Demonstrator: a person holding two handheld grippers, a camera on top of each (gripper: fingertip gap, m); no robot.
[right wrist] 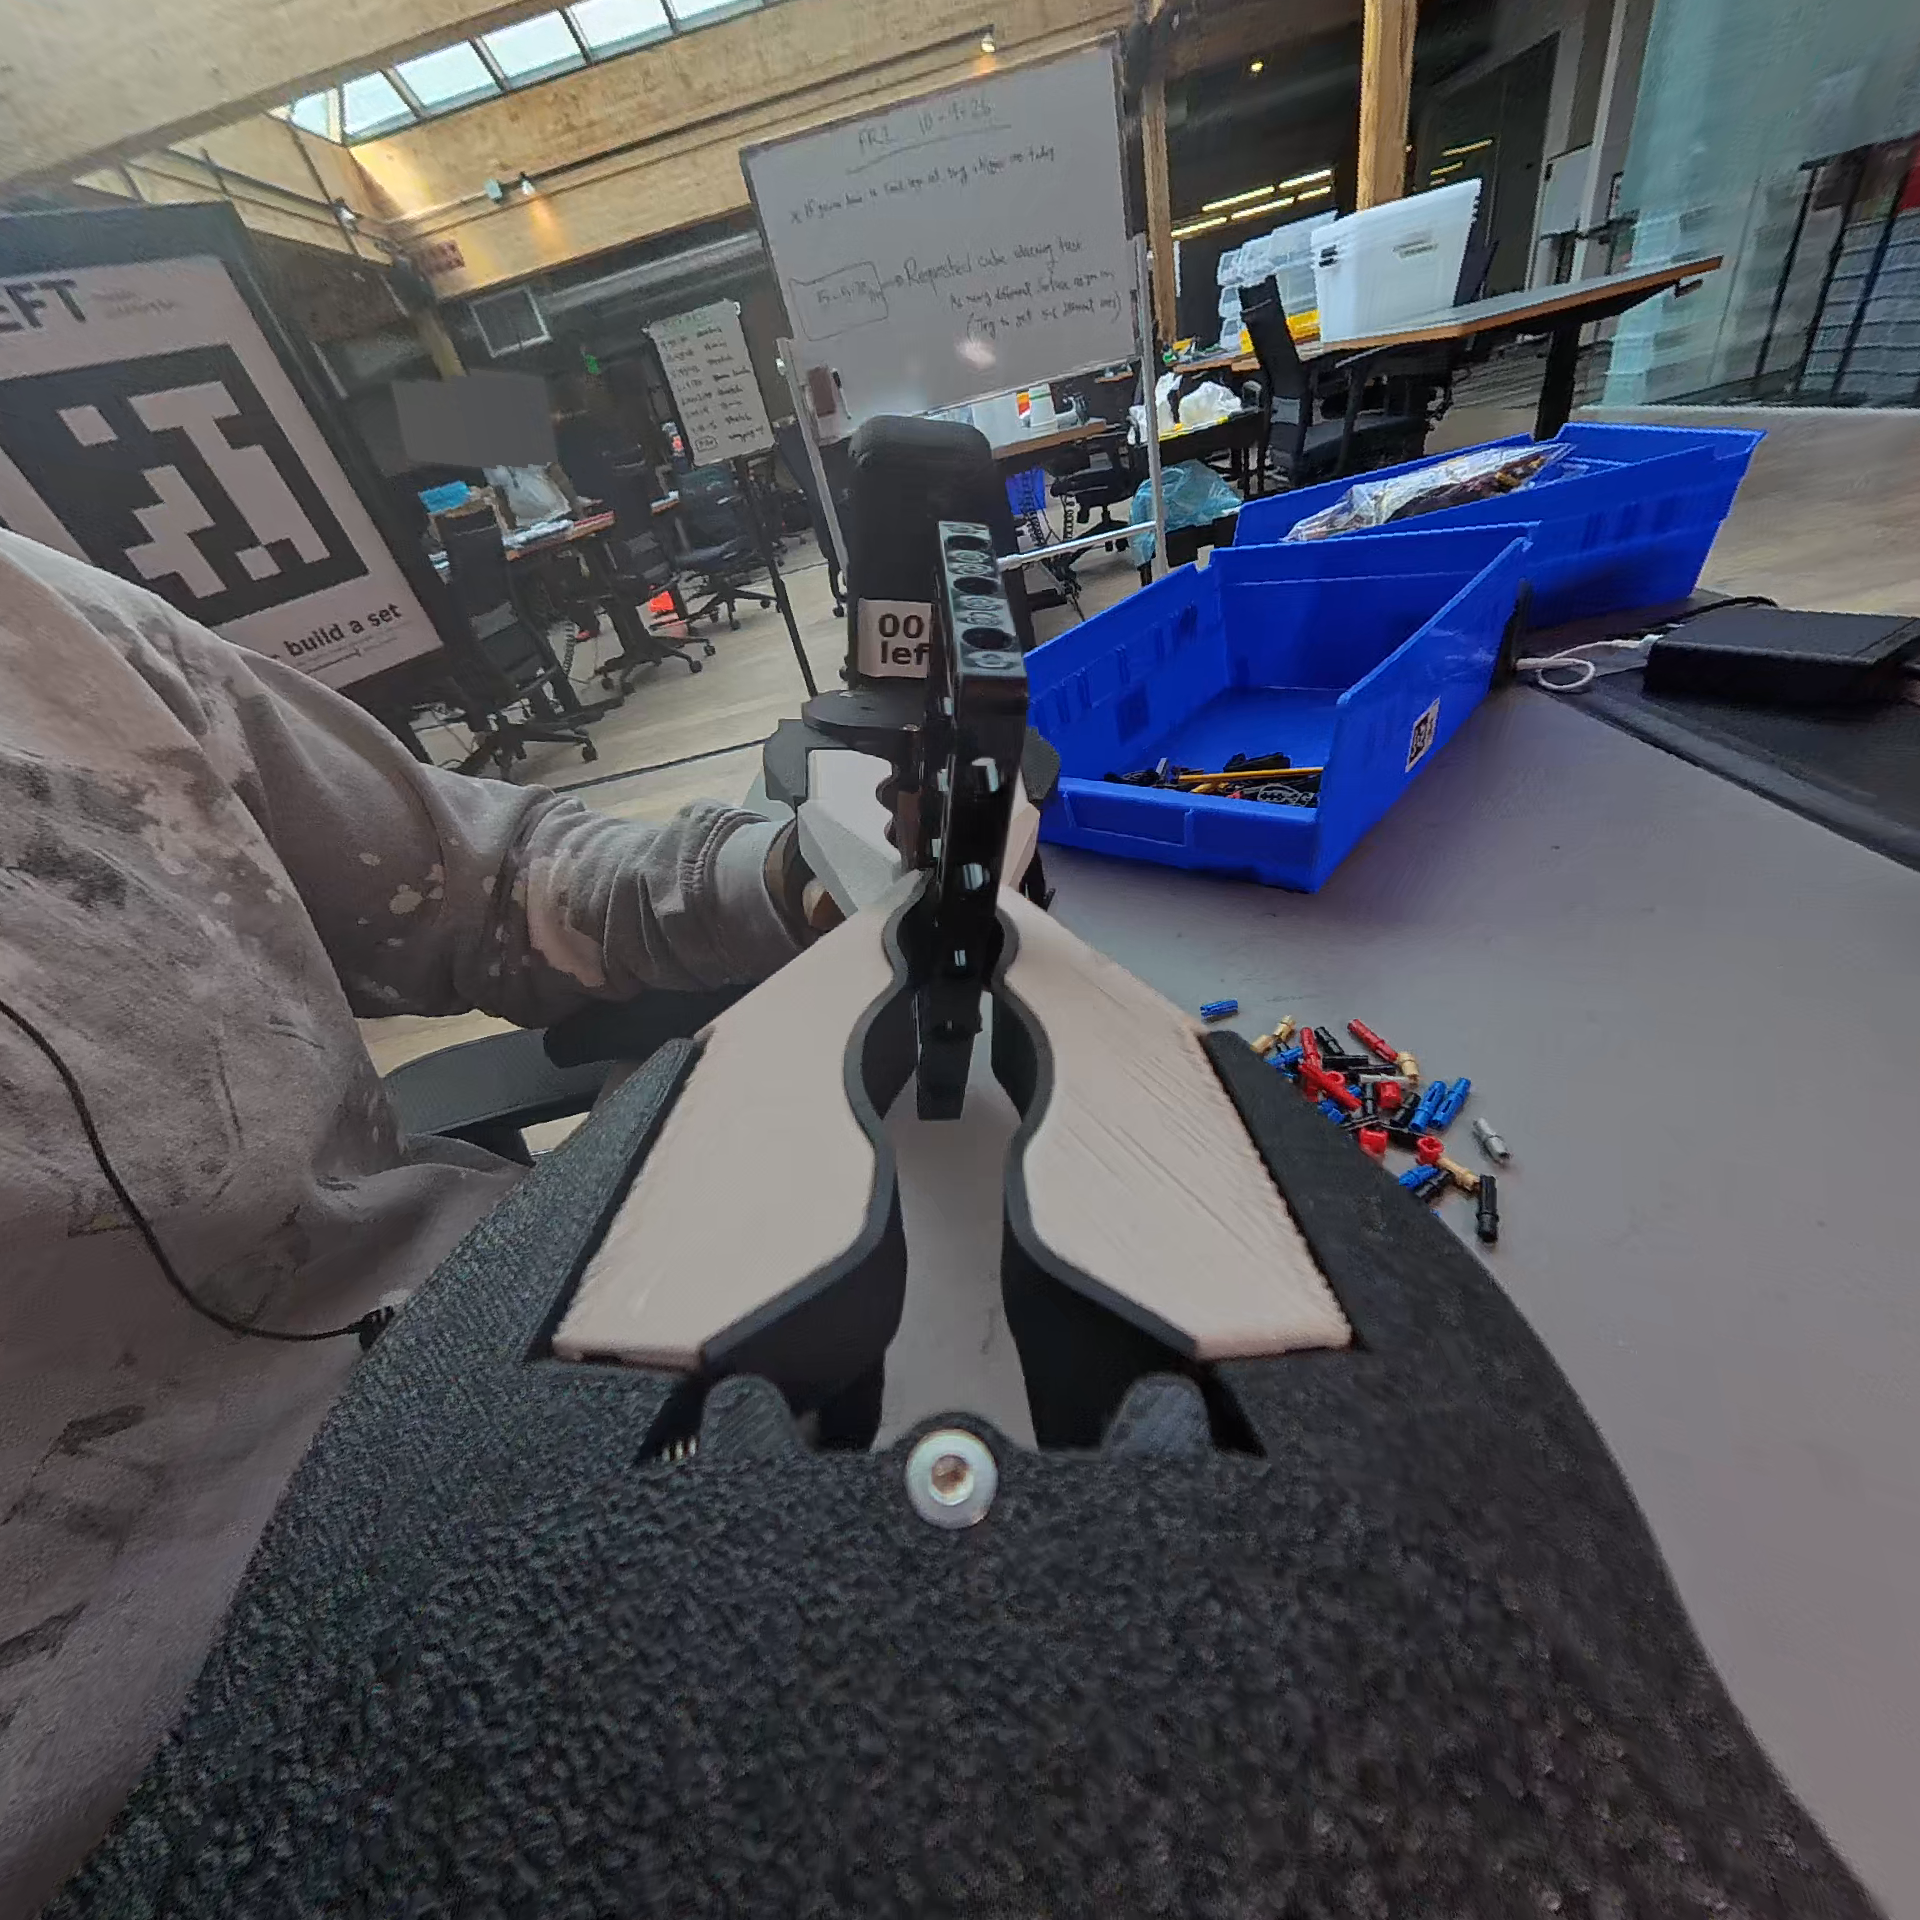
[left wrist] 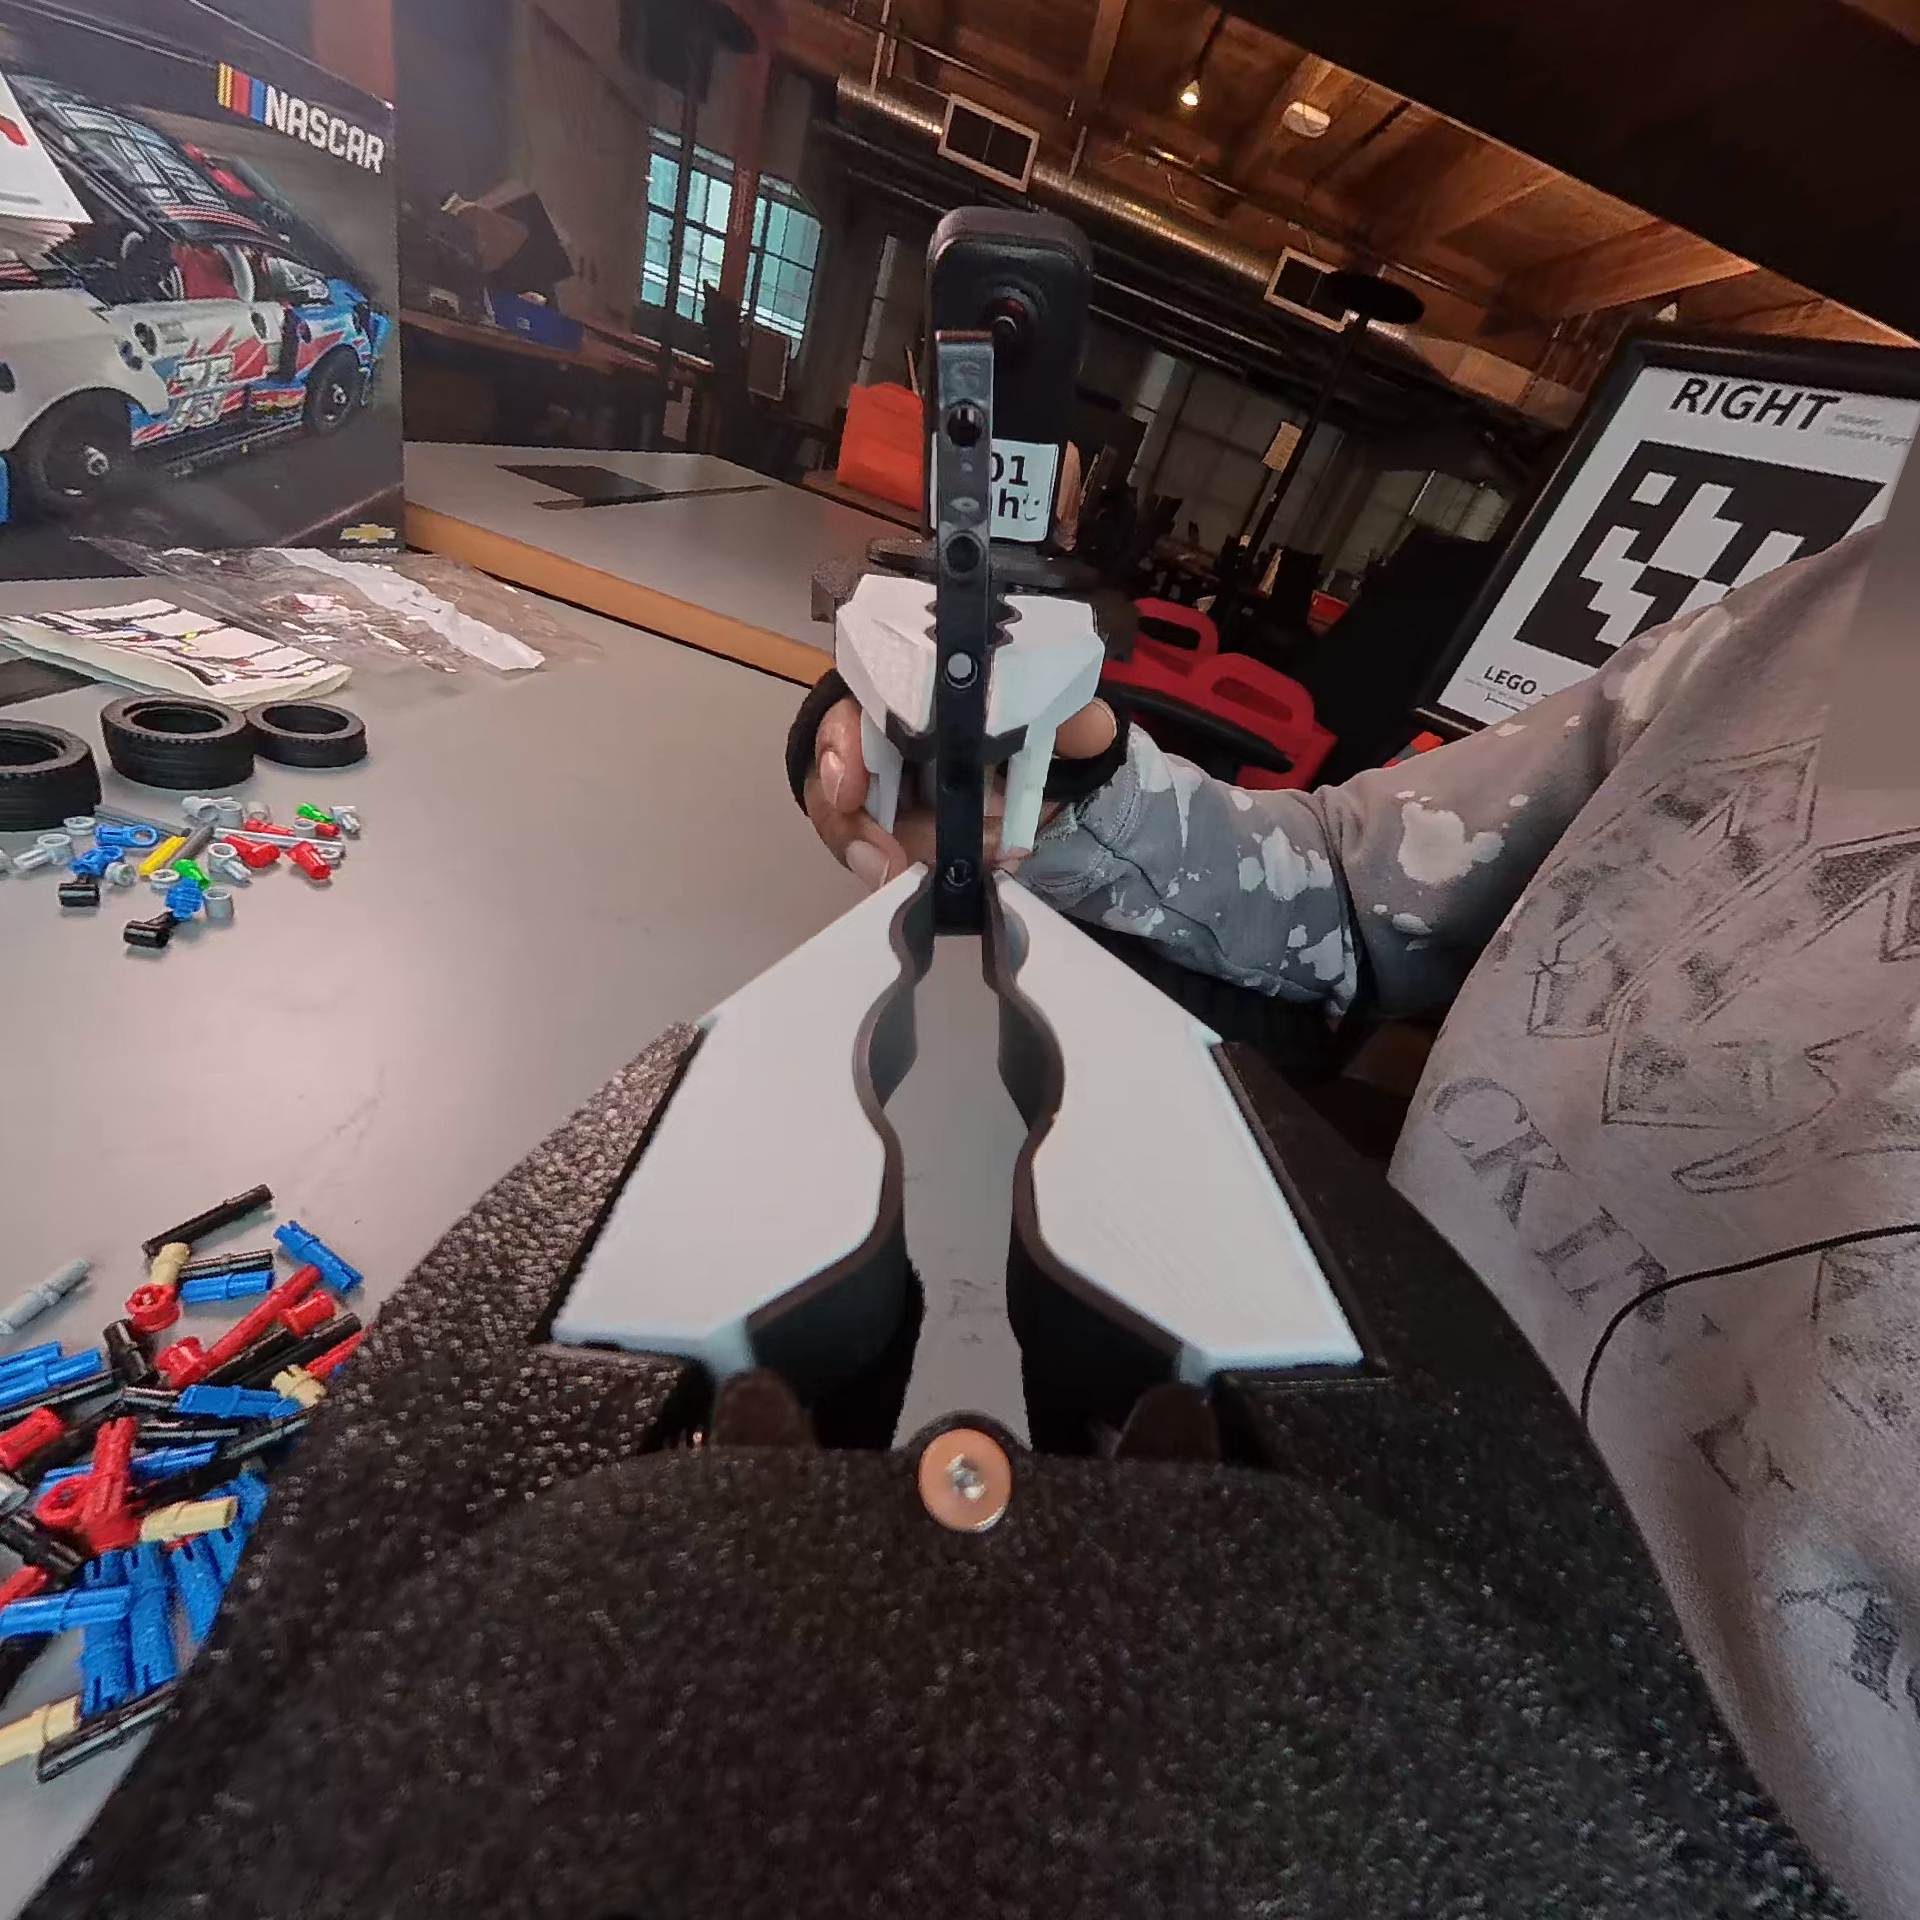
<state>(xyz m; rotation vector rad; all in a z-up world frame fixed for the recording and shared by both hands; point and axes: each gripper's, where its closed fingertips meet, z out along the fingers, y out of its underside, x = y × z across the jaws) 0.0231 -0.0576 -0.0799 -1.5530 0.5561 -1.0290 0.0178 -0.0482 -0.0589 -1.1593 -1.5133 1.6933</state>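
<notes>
The left claw (left wrist: 958,883) has its two white fingers pinched together on the lower end of a black beam with holes (left wrist: 958,582), which stands upright straight ahead of the tips. Just past it the right claw (left wrist: 961,790) faces back toward the camera, held by a hand (left wrist: 847,779) in a grey spotted sleeve (left wrist: 1195,862); its white fingers sit either side of the same beam. In the right wrist view the right claw (right wrist: 951,914) is likewise clamped on the black beam (right wrist: 971,727), which rises tilted slightly from between its tips, and the left claw (right wrist: 914,821) shows directly behind the beam, gripping it from the far side

Left of the left claw, on the grey table (left wrist: 499,935), lie three black tyres (left wrist: 208,738) and a scatter of small coloured pins (left wrist: 208,852); nearer and lower left sits a bigger heap of blue, red and black pins (left wrist: 135,1382). Farther left stands a box with a race car picture (left wrist: 187,291), with clear bags and a sticker sheet (left wrist: 177,649) in front of it. To the right a framed marker sign (left wrist: 1704,520) stands behind the sleeve

Right of the right claw lies a small pile of pins (right wrist: 1371,1101), and beyond it two blue bins (right wrist: 1299,707); the near one holds a few loose pieces. A whiteboard (right wrist: 935,249) stands well behind
</notes>
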